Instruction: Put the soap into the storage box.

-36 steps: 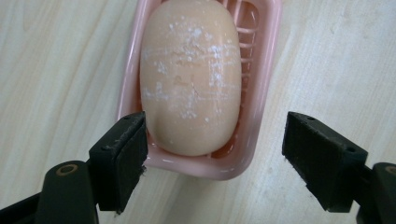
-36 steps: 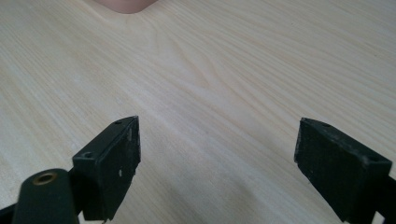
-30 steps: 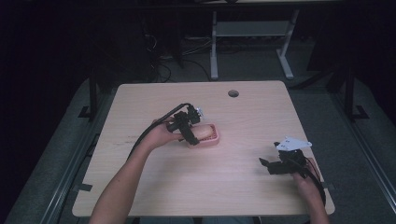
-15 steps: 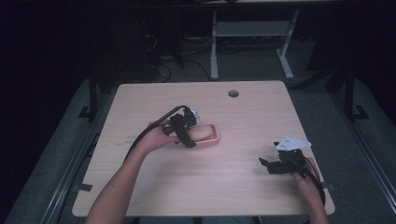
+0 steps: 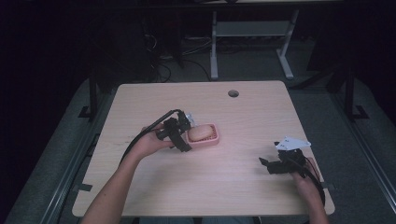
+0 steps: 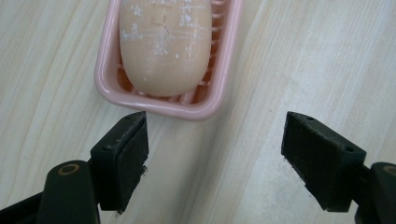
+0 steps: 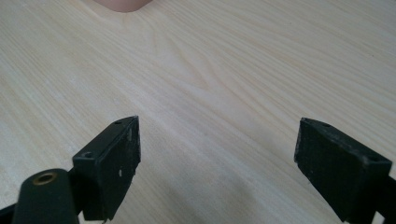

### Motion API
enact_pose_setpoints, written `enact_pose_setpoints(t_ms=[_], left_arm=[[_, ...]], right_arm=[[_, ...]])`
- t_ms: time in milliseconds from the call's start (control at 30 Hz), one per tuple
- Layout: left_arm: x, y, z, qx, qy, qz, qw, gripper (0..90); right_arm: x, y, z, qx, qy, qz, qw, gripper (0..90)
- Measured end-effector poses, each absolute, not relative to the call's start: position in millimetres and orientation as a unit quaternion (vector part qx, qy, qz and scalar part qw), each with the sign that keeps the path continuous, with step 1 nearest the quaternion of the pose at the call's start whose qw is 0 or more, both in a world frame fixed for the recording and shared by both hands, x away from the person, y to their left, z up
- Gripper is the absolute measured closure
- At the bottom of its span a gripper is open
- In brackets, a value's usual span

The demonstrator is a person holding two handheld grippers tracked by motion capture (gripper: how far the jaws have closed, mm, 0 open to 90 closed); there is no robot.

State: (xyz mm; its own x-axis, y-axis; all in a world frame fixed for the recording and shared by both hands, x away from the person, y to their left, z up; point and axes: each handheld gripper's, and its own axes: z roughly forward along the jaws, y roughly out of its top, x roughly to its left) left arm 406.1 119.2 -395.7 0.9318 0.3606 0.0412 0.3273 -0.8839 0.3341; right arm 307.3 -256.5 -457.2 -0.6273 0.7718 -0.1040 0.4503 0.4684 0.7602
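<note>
The left claw (image 6: 215, 154) stands with its jaws wide apart and nothing between them, just short of the near end of a pink soap dish (image 6: 212, 95). Its own view shows what the high view cannot: the soap (image 6: 163, 42) is speckled with white flecks and rests on the dish's ribbed floor. The high view places the left claw (image 5: 180, 135) at the dish's left end, mid-worktop (image 5: 233, 186) (the soap is a pale oval here). The dish's long axis runs left to right across the worktop, straight away from the claw. The right claw (image 7: 217, 163), jaws also spread and empty, hovers over bare wood, well apart near the right edge.
</note>
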Motion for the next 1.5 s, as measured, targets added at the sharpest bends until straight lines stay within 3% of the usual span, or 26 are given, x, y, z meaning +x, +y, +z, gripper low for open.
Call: enact_pose_setpoints(t_ms=[1500], left_arm=[[361.9,157.5,-407.2,0.964,0.186,0.06,0.181,23.4]], right_arm=[[307.8,-252.9,-460.1,0.366,0.838,0.336,0.224,13.8]])
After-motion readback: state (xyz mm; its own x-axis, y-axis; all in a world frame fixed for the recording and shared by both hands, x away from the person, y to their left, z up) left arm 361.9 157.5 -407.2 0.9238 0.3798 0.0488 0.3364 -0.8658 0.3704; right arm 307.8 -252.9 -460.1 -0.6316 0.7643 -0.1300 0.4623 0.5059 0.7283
